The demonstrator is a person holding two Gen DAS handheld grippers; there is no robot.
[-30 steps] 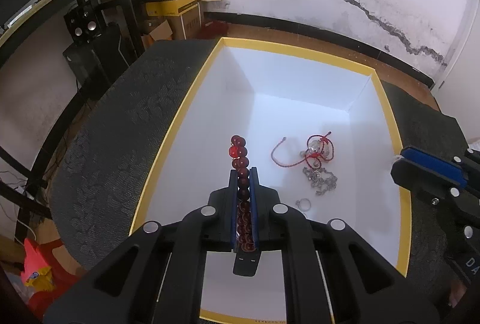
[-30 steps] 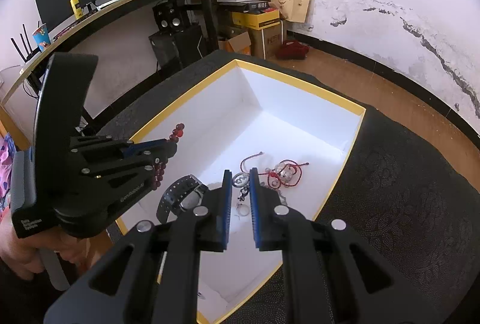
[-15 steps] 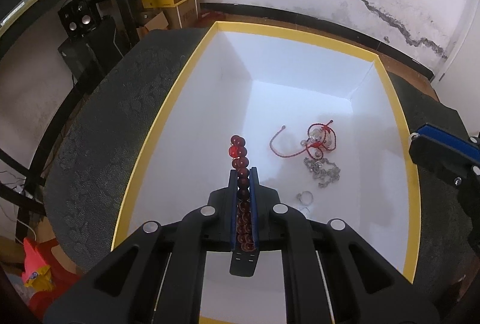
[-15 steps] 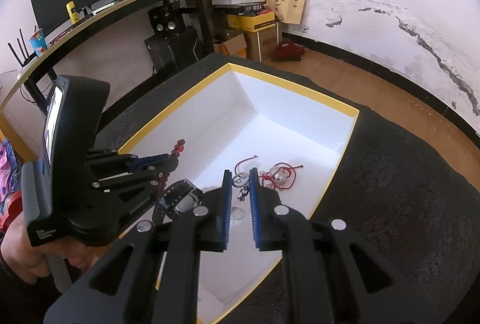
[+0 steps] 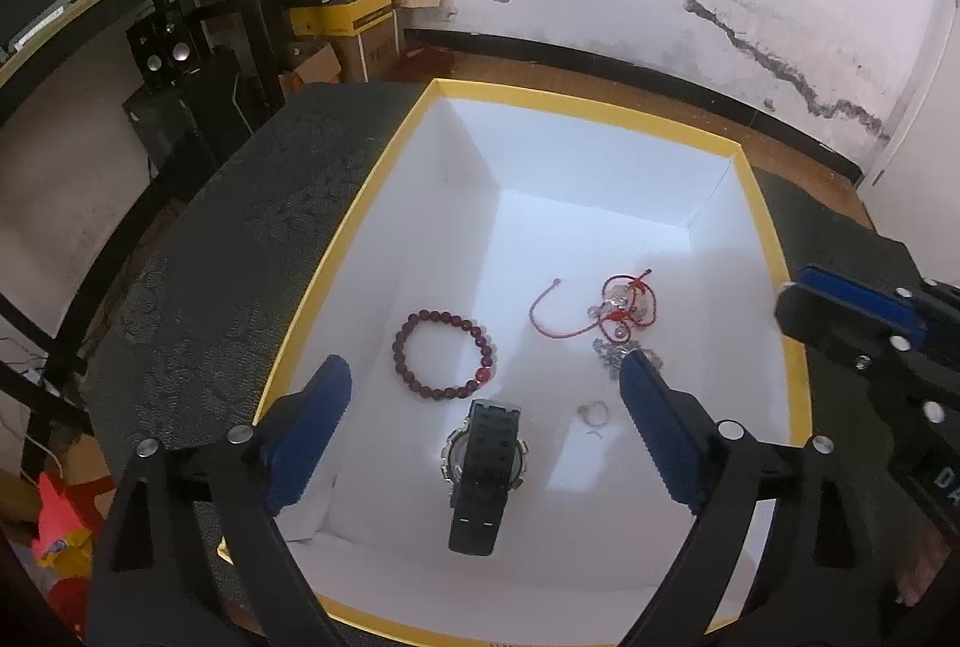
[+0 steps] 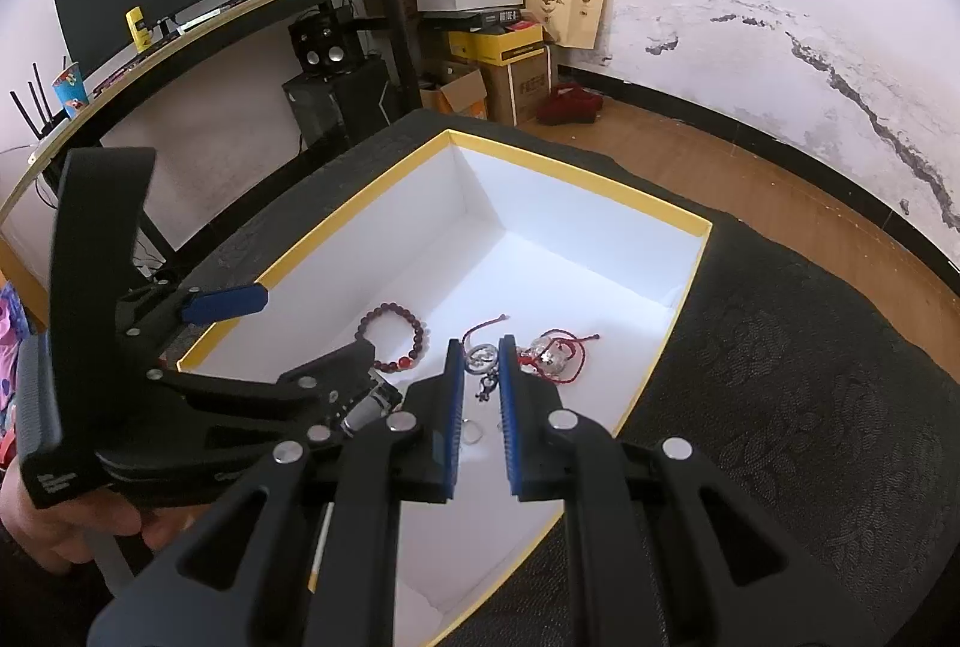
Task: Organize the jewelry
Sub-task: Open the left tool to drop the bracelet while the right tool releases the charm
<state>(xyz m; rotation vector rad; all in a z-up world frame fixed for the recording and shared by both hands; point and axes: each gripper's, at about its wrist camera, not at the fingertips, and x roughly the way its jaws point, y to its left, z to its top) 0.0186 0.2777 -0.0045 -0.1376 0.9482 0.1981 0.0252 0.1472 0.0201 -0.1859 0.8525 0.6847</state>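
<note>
Bead bracelet [image 5: 443, 354] lay in the box [image 5: 576, 112] beside the watch [image 5: 485, 467]; my left gripper [image 5: 480, 410] jaws gaped wide and empty, right gripper [image 6: 480, 389] jaws narrow, holding nothing.

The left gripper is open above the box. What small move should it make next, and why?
Probably lift the left gripper straight up and out of the box. Its jaws are wide apart and hold nothing, and the bead bracelet lies flat on the box floor beside the watch, so this placing looks done. The right gripper, nearly closed, also holds nothing.
</note>
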